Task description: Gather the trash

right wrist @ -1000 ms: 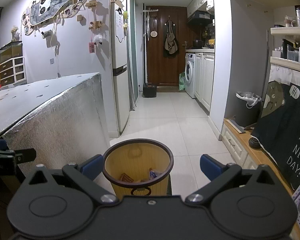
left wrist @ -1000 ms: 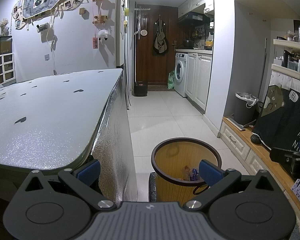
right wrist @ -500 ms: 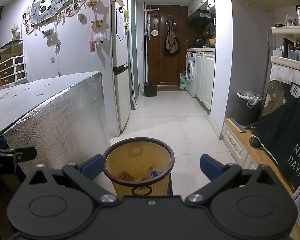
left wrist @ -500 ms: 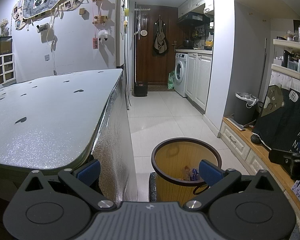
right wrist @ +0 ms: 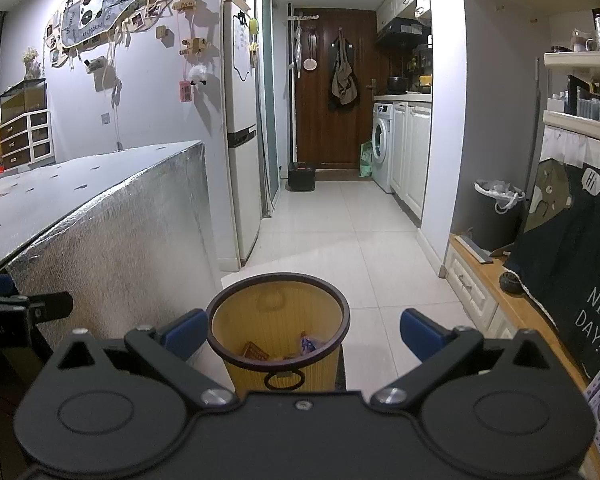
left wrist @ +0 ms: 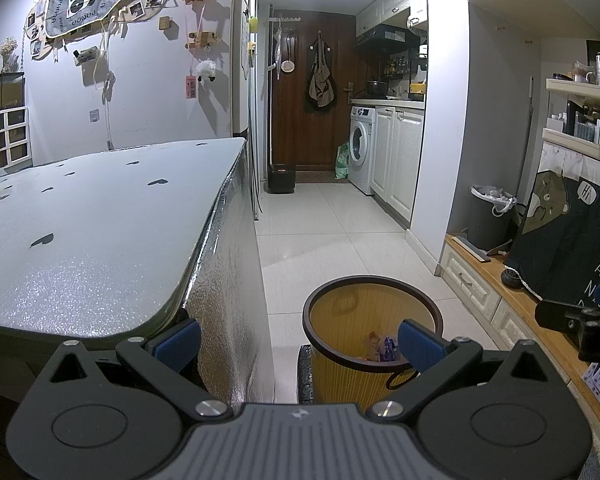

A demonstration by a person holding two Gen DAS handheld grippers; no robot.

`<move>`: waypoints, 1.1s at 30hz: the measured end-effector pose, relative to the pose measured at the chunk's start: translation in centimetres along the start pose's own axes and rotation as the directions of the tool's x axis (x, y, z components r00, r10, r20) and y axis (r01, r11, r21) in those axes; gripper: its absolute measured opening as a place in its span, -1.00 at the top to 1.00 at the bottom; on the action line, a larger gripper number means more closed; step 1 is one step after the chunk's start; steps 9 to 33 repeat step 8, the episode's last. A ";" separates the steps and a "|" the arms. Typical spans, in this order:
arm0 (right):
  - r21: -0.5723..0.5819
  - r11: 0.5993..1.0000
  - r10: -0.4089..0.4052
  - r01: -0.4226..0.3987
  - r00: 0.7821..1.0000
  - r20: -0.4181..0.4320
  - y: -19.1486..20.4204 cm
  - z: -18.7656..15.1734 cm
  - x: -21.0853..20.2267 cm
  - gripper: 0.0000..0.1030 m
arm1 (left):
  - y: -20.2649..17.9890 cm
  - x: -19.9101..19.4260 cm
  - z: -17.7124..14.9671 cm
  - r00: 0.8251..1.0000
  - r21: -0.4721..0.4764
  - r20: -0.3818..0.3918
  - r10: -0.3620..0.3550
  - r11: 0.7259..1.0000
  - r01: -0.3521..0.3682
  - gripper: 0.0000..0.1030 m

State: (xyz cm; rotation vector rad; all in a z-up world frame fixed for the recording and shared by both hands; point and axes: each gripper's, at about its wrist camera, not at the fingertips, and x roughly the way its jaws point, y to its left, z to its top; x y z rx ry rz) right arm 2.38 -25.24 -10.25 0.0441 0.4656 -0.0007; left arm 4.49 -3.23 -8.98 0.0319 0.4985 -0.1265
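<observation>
The left gripper (left wrist: 298,342) is black plastic with two blue finger pads (left wrist: 418,344), round silver screws and a ridged grey top; the right gripper (right wrist: 300,332) looks the same, black with blue pads (right wrist: 420,330). Each has two big round discs, at 7 and 5 o'clock.

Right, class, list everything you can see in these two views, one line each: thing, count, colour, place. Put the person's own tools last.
Waste bin: one, yellow with dark rim, on the floor beside the table, wrappers inside.
Table: one, silver foil-covered top, left of the bin.
Fridge: one, white, behind the table.
Washing machine: one, white, far right of the corridor.
Door: one, dark brown, at the far end, a bag hanging on it.
Lined bin: one, dark with white liner, right alcove.
Bear cloth: one, black, right side.
Left claw: one, black with blue pads, open, empty.
Right claw: one, same colours, open, empty.
</observation>
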 end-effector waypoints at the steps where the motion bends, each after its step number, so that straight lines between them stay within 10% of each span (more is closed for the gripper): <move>1: 0.000 1.000 0.000 0.000 1.000 0.000 0.0 0.0 0.0 -1.00 | 0.0 0.0 0.0 1.000 0.000 0.000 0.000 1.000 0.000 -1.00; 33: 0.002 1.000 -0.001 0.001 1.000 0.002 0.1 0.0 -0.1 -1.00 | -0.2 0.0 0.0 1.000 0.000 0.000 0.000 1.000 0.000 -1.00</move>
